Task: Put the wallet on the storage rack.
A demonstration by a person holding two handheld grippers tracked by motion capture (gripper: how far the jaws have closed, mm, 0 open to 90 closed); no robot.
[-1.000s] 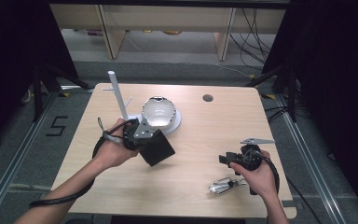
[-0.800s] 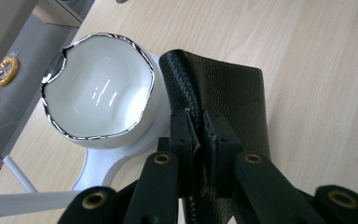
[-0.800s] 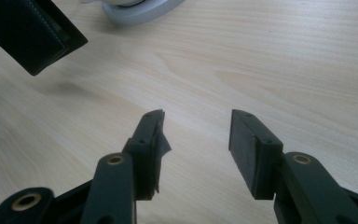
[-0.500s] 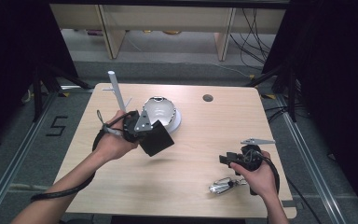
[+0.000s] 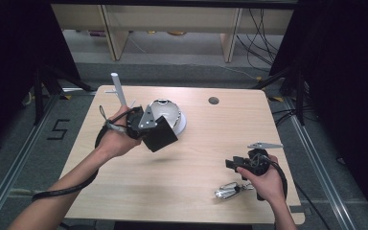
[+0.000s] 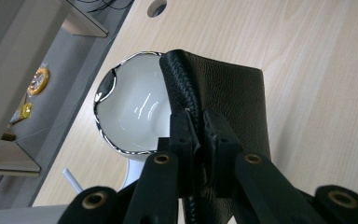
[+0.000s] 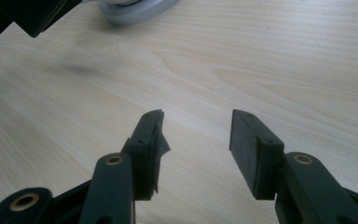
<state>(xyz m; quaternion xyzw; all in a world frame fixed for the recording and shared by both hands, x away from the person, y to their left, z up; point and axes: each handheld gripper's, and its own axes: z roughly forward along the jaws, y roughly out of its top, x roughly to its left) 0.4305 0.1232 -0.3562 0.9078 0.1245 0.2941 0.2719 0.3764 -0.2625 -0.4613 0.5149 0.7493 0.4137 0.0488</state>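
The step in hand looks like carrying a black leather pouch (image 5: 159,135), which the left gripper (image 5: 146,128) pinches by its stitched edge, left of centre in the high view and lifted off the wooden table (image 5: 211,158). In the left gripper view the two black jaws are pressed together on the braided seam of the pouch (image 6: 223,93), which hangs partly in front of a white bowl (image 6: 135,112) with a dark rim at the left of that frame. In the high view the bowl (image 5: 165,111) stands on a pale round base just behind the pouch, and a white rod (image 5: 118,88) rises near the upper left corner of the table. The right gripper (image 5: 249,163) sits low at the lower right, its jaws spread with nothing between them, only bare wood ahead in its own view (image 7: 196,135). A small shiny metal object (image 5: 227,191) lies just beside that hand; what it is cannot be told. The next move probably calls for holding the pinch firm while the pouch is brought clear of the bowl, since a loose grip on the narrow seam could let it slip.
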